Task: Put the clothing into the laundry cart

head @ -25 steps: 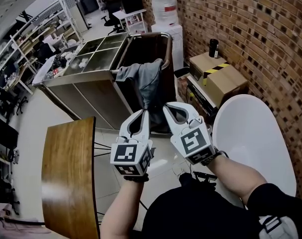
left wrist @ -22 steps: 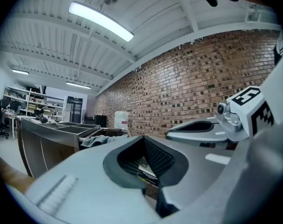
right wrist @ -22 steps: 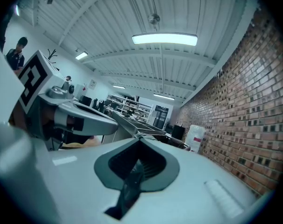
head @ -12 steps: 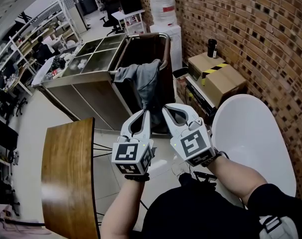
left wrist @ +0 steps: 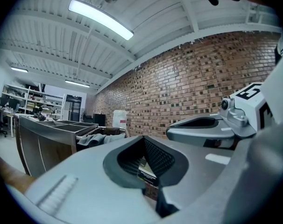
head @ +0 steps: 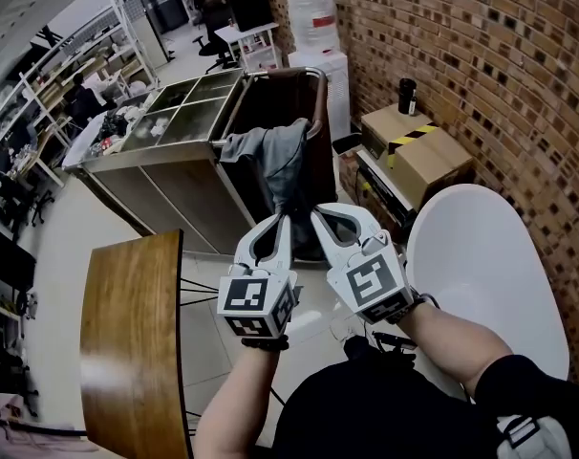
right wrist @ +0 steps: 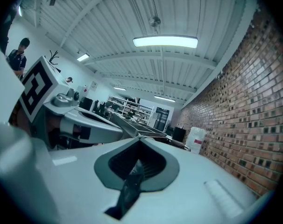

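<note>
At 8 o'clock from the grippers stands a brown wooden bench (head: 127, 333). At 11 o'clock is a steel trolley with open top compartments (head: 180, 108), and just beside it at 12 o'clock the dark brown laundry cart with a metal frame (head: 261, 89). The grey clothing (head: 280, 156) is draped over the cart's near rim, part inside and part hanging down outside, its lower end narrowing to a point between the two gripper tips. The left gripper (head: 284, 218) has its jaws together (a dark sliver sits in their seam, but I cannot tell whether it is cloth). The right gripper (head: 316, 214), just beside it, is clamped on a dark strip of the clothing. A white round table (head: 485, 275) lies at 4 o'clock.
</note>
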`<state>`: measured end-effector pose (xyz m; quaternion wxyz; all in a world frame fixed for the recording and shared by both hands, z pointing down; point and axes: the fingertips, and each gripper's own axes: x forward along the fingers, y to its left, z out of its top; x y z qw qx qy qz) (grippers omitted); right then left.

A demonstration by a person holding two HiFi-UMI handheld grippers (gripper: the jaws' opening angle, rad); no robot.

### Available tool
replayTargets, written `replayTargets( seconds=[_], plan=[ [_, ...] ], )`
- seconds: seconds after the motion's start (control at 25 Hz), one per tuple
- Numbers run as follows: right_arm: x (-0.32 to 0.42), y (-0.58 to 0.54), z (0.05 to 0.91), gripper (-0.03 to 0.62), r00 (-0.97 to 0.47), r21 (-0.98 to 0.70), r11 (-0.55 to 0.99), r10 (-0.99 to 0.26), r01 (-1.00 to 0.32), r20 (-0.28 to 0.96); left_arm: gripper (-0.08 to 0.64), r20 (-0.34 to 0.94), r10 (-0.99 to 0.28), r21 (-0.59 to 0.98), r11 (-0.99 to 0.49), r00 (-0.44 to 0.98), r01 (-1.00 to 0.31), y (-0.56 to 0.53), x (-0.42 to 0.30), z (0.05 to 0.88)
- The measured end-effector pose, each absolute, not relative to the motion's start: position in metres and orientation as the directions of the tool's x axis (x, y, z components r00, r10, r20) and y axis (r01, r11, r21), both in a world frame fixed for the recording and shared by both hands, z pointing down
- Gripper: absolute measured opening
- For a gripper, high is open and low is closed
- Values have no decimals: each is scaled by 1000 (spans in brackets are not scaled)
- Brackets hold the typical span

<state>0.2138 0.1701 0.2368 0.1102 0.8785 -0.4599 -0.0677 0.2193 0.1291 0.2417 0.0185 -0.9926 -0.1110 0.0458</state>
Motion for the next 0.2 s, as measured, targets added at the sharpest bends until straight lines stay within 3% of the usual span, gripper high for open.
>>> replayTargets(
  seconds=[0.2],
  plan=[
    [213,168,237,0,569,257,-553,-822,-793,-16,3,-88,234,-53,-972,968,230,127,219,246]
  ],
)
